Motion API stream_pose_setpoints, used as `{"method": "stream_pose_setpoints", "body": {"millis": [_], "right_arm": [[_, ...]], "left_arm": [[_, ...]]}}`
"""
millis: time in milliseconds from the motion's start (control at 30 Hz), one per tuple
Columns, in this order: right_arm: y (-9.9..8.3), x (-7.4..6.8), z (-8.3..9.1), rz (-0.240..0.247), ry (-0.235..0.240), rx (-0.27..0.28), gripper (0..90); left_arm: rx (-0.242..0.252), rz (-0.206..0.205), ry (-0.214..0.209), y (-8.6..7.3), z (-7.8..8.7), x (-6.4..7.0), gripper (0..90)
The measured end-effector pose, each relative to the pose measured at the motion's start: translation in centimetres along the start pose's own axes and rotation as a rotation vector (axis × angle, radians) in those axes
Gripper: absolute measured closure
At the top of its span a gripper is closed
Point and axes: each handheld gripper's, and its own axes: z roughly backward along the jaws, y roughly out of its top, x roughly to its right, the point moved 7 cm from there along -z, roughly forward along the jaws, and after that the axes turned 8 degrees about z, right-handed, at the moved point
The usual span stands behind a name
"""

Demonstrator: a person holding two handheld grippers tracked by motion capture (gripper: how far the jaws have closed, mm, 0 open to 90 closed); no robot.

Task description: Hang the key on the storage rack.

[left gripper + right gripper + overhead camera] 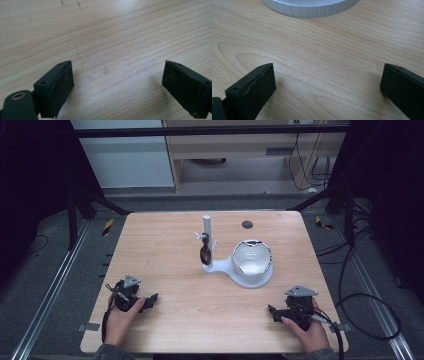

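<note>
In the high view, one wooden table is seen, and on it stands one white stand with one upright post and one round base. One bowl with a dark-edged rim is seated on that base, right of the post. One dark object hangs beside the post; what it is cannot be told. One small dark disc is set into the table near its far edge. Two grippers are counted: the left gripper is held at the near left of the table, the right gripper at the near right, both well apart from the stand.

In the left gripper view, two black jaws are seen spread wide above bare wood, with nothing held between them.

In the right gripper view, two jaws are likewise parted and hold nothing. The ribbed edge of the stand's base is seen ahead on the table, apart from the jaws.
</note>
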Motion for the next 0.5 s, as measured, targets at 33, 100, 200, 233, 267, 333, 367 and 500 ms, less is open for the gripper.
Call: {"method": "stream_pose_setpoints", "body": {"millis": [33,100,200,233,267,333,367,500], "right_arm": [[0.00,0.00,0.00,0.000,0.000,0.000,0.4],[0.01,0.00,-0.01,0.000,0.000,0.001,0.4],[0.01,-0.03,-0.01,-0.004,-0.001,0.000,0.4],[0.02,-0.03,-0.02,-0.004,-0.001,0.000,0.4],[0.02,-0.04,-0.01,-0.005,0.000,0.000,0.4],[0.03,-0.04,-0.02,-0.004,0.000,0.000,0.4],[0.03,-0.05,-0.03,-0.003,0.000,0.000,0.4],[0.07,-0.05,-0.05,0.001,0.002,0.002,0.4]], "left_arm": [[0.001,-0.013,0.006,-0.03,-0.06,-0.03,9.6],[0.007,-0.029,0.010,-0.07,-0.19,-0.07,8.8],[0.032,-0.032,-0.002,-0.13,-0.34,-0.18,6.1],[0.029,-0.038,-0.004,-0.16,-0.31,-0.23,5.5],[0.028,-0.039,-0.005,-0.17,-0.31,-0.22,5.5],[0.027,-0.042,-0.006,-0.17,-0.34,-0.17,4.7],[0.027,-0.043,-0.008,-0.17,-0.35,-0.17,4.2],[0.026,-0.044,-0.011,-0.16,-0.35,-0.19,3.9]]}}
